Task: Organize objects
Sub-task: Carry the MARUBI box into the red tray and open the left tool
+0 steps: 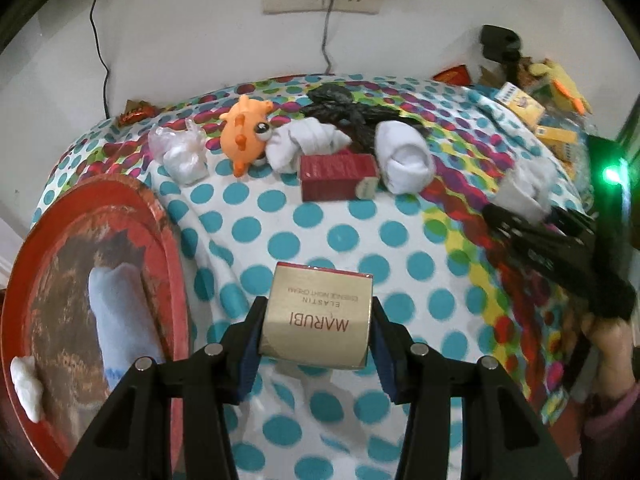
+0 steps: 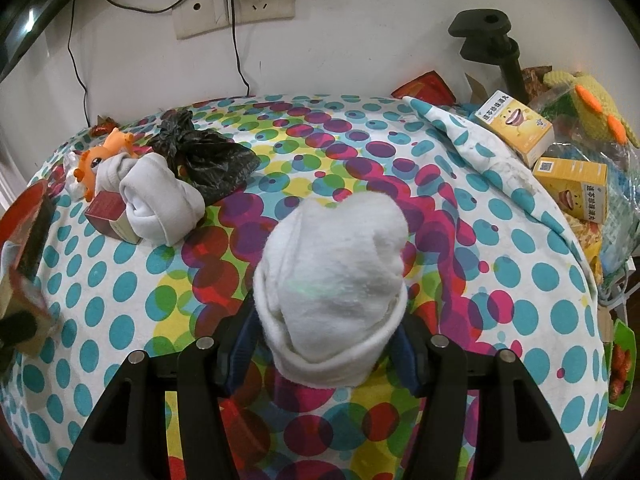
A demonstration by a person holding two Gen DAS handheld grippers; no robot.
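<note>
My left gripper (image 1: 318,320) is shut on a gold MARUBI cream box (image 1: 318,316), held above the dotted cloth just right of a round red tray (image 1: 160,248) that holds a pale blue sock (image 1: 114,308). My right gripper (image 2: 326,320) is shut on a rolled white sock (image 2: 332,280) above the cloth; it shows at the right edge of the left wrist view (image 1: 524,188). At the back lie a dark red box (image 1: 336,176), two more rolled white socks (image 1: 404,156) (image 1: 304,140), an orange toy (image 1: 244,128), a black plastic bag (image 1: 344,108) and a clear bag (image 1: 180,148).
A polka-dot cloth (image 2: 500,300) covers the table. Yellow boxes (image 2: 520,128) (image 2: 576,184), a yellow plush toy (image 2: 592,112) and a black clamp stand (image 2: 488,40) crowd the back right. Wall sockets with cables (image 2: 240,4) are behind. A white lump (image 1: 26,388) sits on the tray rim.
</note>
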